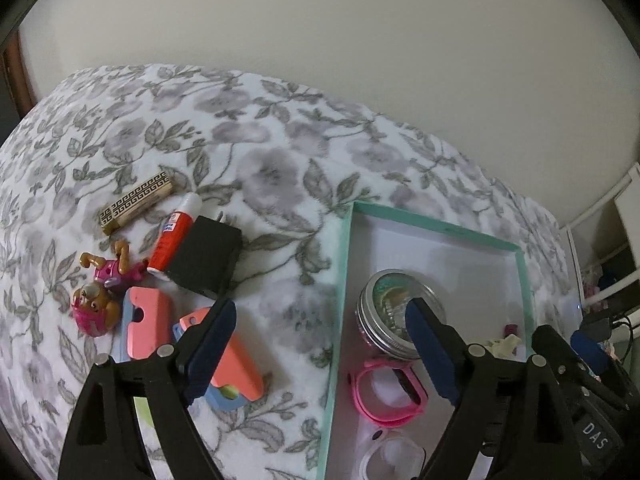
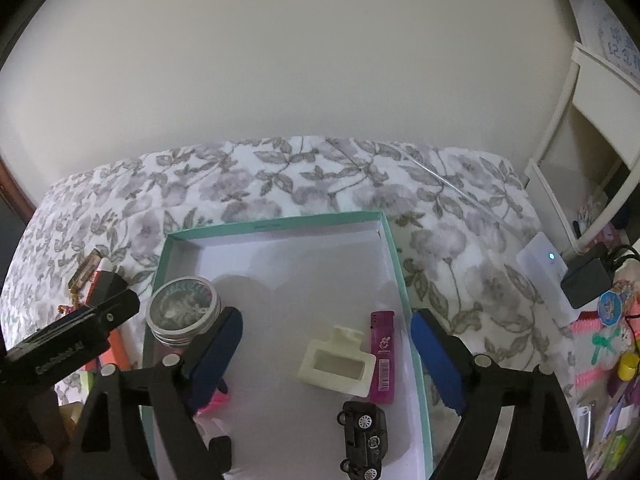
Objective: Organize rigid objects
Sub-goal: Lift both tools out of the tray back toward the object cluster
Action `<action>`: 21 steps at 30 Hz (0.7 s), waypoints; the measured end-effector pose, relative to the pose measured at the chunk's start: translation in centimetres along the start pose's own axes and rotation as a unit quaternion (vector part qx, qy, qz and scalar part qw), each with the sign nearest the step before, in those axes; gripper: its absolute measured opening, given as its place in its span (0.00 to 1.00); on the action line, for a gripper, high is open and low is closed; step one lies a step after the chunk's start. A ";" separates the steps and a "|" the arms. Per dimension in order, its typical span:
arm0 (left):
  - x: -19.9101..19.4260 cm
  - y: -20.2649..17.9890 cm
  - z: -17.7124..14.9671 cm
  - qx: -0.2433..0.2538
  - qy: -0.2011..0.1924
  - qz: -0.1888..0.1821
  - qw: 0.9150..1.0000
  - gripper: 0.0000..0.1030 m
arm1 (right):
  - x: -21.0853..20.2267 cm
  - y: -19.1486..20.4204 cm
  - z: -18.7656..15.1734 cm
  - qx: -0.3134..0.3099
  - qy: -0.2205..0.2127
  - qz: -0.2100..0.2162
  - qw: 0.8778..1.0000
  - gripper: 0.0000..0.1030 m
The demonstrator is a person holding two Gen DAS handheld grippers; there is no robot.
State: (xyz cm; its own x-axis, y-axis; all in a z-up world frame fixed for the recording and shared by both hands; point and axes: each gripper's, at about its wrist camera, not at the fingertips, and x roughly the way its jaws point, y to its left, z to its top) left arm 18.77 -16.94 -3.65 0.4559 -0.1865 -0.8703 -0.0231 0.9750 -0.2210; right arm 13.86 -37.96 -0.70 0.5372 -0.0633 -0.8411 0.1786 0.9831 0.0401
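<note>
Both grippers are hanging above a teal-rimmed box (image 2: 394,256) lying on a floral bedspread (image 1: 260,152). Left gripper (image 1: 320,344): jaws standing wide apart, nothing between the pads. Right gripper (image 2: 326,354): jaws likewise wide apart, gripping nothing; the cream hair clip (image 2: 336,362) and magenta lighter (image 2: 382,354) are lying on the box floor below the gap, untouched.

Already sitting in the box: round tin (image 2: 184,310), black toy car (image 2: 364,440), pink watch band (image 1: 386,394), plus the clip and lighter.

Still waiting outside, left of the box, in 1 tight cluster: black charger block (image 1: 208,256), glue stick (image 1: 174,236), patterned gold case (image 1: 136,204), pup figure (image 1: 100,292), coral foam pieces (image 1: 236,364).

Risks, as judged:
1. The cluster is packed closely; the glue stick is touching the charger, so closing on 1 item is likely dragging or rolling its neighbour.
2. The bedspread is soft; pressing down is sinking items and tilting the grasp.
3. Both grippers are crowding the same box; a swing by either is risking a knock against the other or the rim.
</note>
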 end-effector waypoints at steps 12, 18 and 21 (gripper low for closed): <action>-1.2 -0.1 0.4 0.014 -0.036 0.024 0.999 0.96 | 0.0 0.7 -0.1 -0.021 -0.005 -0.010 1.000 1.00; -1.7 0.7 0.7 0.003 -0.042 0.025 0.999 0.96 | 0.0 1.4 -0.1 -0.031 -0.008 -0.007 0.999 1.00; -2.2 1.1 0.9 -0.004 -0.046 0.024 0.999 0.96 | -0.2 1.7 0.0 -0.031 -0.013 -0.003 0.999 1.00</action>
State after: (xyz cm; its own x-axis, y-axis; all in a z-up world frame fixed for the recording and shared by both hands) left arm 18.52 -15.34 -1.62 0.5343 -0.1280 -0.8356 -0.0539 0.9813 -0.1847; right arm 14.04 -36.28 -0.51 0.5576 -0.0723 -0.8270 0.1298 0.9915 0.0008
